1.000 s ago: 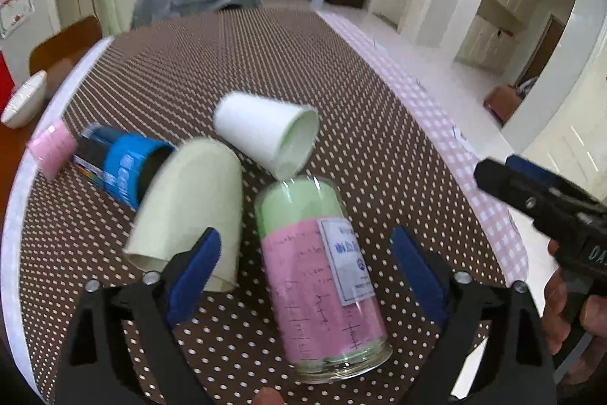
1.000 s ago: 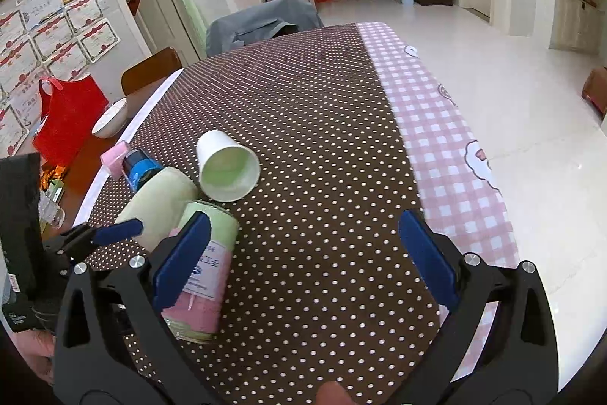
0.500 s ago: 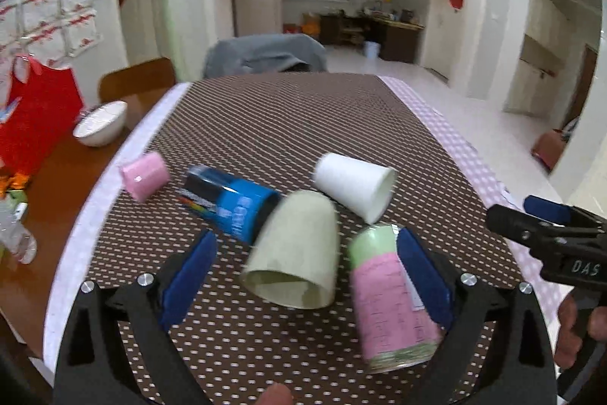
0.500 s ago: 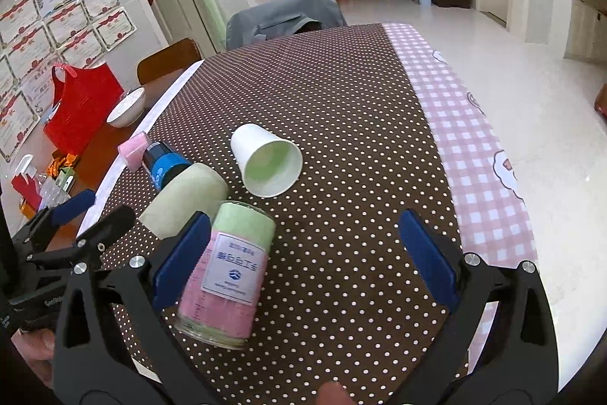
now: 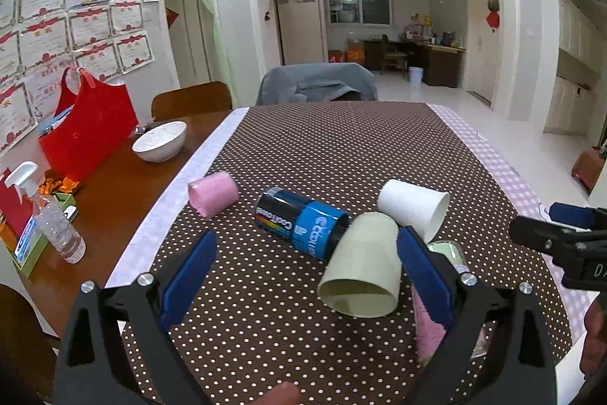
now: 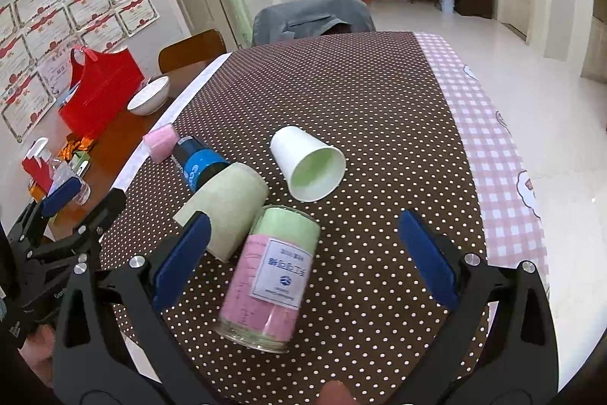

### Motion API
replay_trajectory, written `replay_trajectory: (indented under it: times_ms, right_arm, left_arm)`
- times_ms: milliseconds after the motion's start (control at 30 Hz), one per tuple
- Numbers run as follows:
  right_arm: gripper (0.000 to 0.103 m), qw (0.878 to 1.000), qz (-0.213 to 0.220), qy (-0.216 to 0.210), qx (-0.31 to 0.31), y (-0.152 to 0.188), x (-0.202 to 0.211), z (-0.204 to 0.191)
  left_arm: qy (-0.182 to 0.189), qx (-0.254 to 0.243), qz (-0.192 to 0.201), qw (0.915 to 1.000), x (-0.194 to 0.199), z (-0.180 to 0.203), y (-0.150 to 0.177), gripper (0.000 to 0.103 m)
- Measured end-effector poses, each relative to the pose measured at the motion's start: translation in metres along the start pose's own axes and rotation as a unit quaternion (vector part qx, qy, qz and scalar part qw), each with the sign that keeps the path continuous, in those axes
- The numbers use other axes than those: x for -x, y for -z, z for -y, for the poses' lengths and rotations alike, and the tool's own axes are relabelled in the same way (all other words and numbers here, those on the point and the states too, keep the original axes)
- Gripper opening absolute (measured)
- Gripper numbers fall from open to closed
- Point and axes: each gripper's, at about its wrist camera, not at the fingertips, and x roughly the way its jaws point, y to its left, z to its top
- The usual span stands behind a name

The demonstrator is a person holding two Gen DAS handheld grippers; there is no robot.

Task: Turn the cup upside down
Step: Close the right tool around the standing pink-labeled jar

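Several cups lie on their sides on the dotted brown tablecloth (image 5: 341,147). A white paper cup (image 5: 413,205) (image 6: 309,164) points its mouth to the right front. Beside it a pale green cup (image 5: 362,268) (image 6: 224,205) lies with its mouth toward me, next to a blue-and-black cup (image 5: 301,221) (image 6: 199,166), a small pink cup (image 5: 212,192) (image 6: 161,141) and a pink-labelled glass jar (image 6: 271,274) (image 5: 447,253). My left gripper (image 5: 307,276) hangs open just in front of the pale green cup. My right gripper (image 6: 299,259) is open over the jar.
The wooden table at the left bears a white bowl (image 5: 159,141), a red bag (image 5: 89,130) and a spray bottle (image 5: 49,215). A chair draped in grey cloth (image 5: 316,86) stands at the far end. The cloth's pink checked edge (image 6: 489,139) runs down the right.
Both views have risen and tipped up, showing more of the room. The left gripper has swung left, so the cups now sit right of its centre. The cups have not moved.
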Motion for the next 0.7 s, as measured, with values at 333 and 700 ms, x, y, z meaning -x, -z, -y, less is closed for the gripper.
replay_trajectory:
  times_ms: [333,700]
  right_arm:
    - [0.097,0.997,-0.067,0.0,-0.025,0.004,-0.026,0.01]
    - [0.097,0.987,-0.148,-0.03,-0.052,0.011,-0.068,0.003]
  left_arm:
    - [-0.03,0.016,0.033,0.9989,0.008,-0.023,0.006,0.094]
    - [-0.03,0.033,0.006,0.999,-0.009,-0.041,0.019,0.094]
